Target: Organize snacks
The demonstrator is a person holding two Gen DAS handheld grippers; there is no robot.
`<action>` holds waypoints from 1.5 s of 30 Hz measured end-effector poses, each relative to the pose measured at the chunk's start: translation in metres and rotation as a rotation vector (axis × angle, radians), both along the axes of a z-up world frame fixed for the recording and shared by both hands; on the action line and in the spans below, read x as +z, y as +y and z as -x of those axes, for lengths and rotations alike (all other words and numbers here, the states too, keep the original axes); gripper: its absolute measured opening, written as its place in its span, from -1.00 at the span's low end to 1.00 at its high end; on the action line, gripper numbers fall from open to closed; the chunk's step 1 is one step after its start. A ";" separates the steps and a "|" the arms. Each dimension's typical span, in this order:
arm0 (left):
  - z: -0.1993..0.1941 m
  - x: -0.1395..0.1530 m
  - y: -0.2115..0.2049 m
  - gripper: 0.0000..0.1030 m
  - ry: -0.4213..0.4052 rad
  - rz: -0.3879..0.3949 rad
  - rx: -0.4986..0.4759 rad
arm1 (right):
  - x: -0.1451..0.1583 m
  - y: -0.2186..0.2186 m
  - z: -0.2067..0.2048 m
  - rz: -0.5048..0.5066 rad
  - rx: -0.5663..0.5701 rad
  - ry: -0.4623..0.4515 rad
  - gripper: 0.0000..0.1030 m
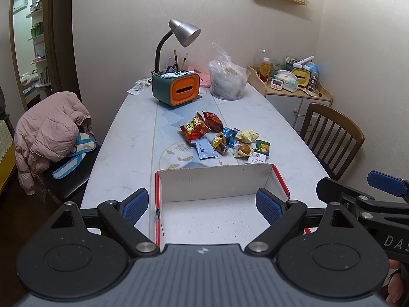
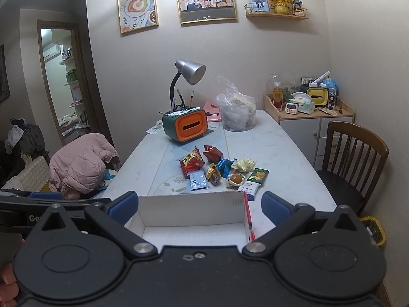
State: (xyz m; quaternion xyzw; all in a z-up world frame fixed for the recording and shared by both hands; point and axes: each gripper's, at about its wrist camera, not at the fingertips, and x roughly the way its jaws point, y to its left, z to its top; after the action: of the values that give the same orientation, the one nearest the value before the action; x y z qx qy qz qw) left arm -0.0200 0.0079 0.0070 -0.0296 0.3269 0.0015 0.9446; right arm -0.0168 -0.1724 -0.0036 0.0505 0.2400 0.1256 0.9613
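A pale marbled dining table (image 1: 127,138) fills a cream-walled room. Mixed foil snack packets (image 1: 219,138) lie at twelve o'clock, just beyond an open white cardboard box with red sides (image 1: 214,186). Left gripper (image 1: 204,204) and right gripper (image 2: 199,206) both gape wide, holding nothing.

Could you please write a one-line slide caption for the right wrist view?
Open right tongs hover over an empty white box, with loose snack packets piled beyond it on the table.

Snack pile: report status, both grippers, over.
Left gripper open, right gripper open, both empty above the white box. Snack pile loose on the table beyond the box, none boxed. Nothing blocking the way.
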 end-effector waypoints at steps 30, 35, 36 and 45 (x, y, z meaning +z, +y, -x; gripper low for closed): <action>-0.080 -0.021 0.012 0.77 0.111 -0.024 0.031 | -0.014 -0.008 -0.076 0.034 0.041 0.108 0.95; -0.120 -0.017 0.009 0.77 0.139 -0.044 0.009 | -0.015 -0.019 -0.116 0.039 0.034 0.156 0.95; -0.129 -0.017 0.009 0.77 0.151 -0.047 0.005 | -0.015 -0.023 -0.125 0.036 0.031 0.167 0.94; -0.214 -0.010 0.015 0.77 0.291 -0.028 -0.007 | -0.021 -0.044 -0.204 0.004 0.010 0.312 0.79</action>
State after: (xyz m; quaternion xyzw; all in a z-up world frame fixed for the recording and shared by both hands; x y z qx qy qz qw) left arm 0.1940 0.0231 -0.0034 -0.0147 0.4604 0.0070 0.8876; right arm 0.1869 -0.2165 -0.0248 0.0662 0.3867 0.1207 0.9119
